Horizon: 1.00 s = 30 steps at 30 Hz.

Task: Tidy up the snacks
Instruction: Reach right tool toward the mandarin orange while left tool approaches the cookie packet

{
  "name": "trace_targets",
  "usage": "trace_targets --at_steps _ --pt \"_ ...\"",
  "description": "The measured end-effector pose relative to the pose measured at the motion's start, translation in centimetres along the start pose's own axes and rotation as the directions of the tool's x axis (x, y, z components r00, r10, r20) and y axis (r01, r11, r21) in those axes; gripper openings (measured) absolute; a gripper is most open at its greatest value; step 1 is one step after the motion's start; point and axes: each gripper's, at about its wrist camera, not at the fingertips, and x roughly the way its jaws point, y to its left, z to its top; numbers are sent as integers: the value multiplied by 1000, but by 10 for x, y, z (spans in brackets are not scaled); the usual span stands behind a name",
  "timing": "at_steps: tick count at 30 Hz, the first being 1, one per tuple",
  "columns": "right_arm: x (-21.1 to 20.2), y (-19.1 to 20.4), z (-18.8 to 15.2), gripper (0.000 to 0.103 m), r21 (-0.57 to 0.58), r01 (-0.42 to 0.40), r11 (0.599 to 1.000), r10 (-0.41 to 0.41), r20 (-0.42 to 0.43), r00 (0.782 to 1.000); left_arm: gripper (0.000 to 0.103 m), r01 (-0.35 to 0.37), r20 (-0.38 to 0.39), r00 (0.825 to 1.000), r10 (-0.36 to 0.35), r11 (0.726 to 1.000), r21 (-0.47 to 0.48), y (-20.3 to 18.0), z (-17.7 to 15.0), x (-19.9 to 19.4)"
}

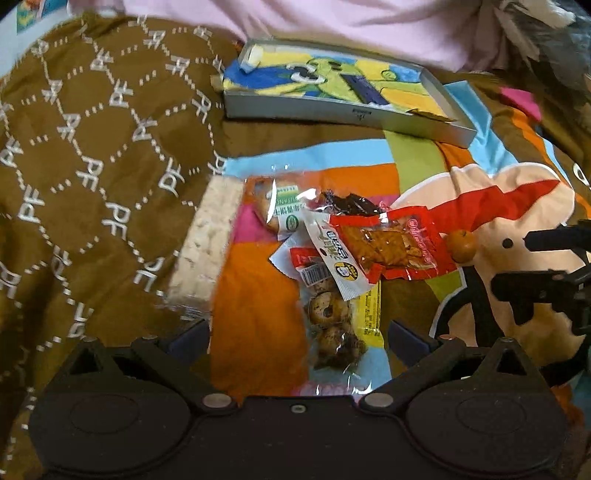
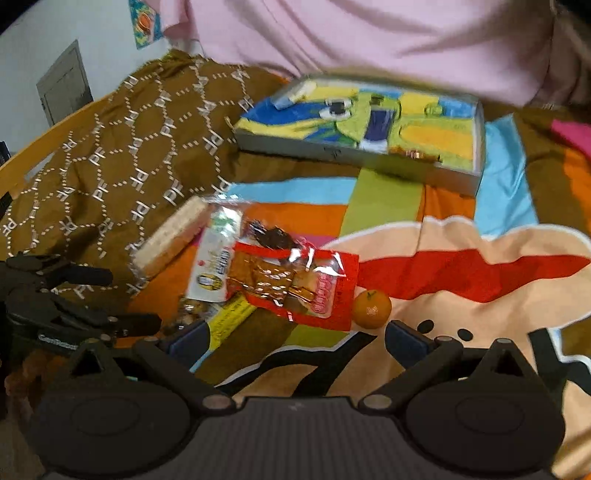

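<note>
A pile of snacks lies on a colourful bedspread: a red packet (image 1: 395, 245) (image 2: 295, 286), a white sachet (image 1: 334, 254) (image 2: 214, 266), a clear bag of round cookies (image 1: 330, 325), a yellow bar (image 1: 369, 310) (image 2: 231, 317), a pale rice cracker block (image 1: 208, 240) (image 2: 173, 236) and a small orange (image 1: 460, 245) (image 2: 371, 309). A shallow grey tray (image 1: 332, 110) (image 2: 332, 151) with a cartoon lining lies behind. My left gripper (image 1: 299, 338) is open over the cookie bag. My right gripper (image 2: 297, 338) is open just before the orange and red packet.
A brown patterned quilt (image 1: 92, 166) (image 2: 122, 158) covers the left side. A pink cloth (image 1: 332, 22) (image 2: 369, 37) lies behind the tray. The right gripper shows at the right edge of the left wrist view (image 1: 546, 277); the left gripper shows at the left of the right wrist view (image 2: 74, 295).
</note>
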Motion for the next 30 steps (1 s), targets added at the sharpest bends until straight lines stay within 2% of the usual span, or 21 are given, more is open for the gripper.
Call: trace_targets --at_steps 4,9,13,15,17,19,23,26,30 --pt "24 -7 7 103 -102 45 994 -46 -5 999 102 17 -20 1000 -18 999 -38 5 3 14" --pt "60 -13 16 103 -174 24 984 -32 -40 999 102 21 -16 1000 -21 999 -43 8 7 22" --pt "85 -20 19 102 -155 29 988 -46 -109 993 102 12 -22 1000 -13 999 -42 9 8 28" --pt "91 -26 19 97 -104 10 995 -25 -146 989 101 23 -27 999 -24 999 -44 9 9 31" --pt "92 -30 18 96 -49 -19 999 11 -169 986 94 39 -25 999 -40 998 -39 9 10 32" --pt "90 -27 17 94 -64 -34 997 23 -167 986 88 38 -24 999 -38 999 -30 8 10 34" --pt "84 -21 15 91 -76 -58 995 45 -163 986 86 38 -26 999 -39 999 -23 7 10 32" --pt "81 -16 11 89 -73 -117 990 102 -191 976 82 44 -21 999 -45 998 -35 9 10 29" --pt "74 -3 6 88 -115 -154 981 128 -205 970 80 42 -18 999 -43 998 -37 10 10 27"
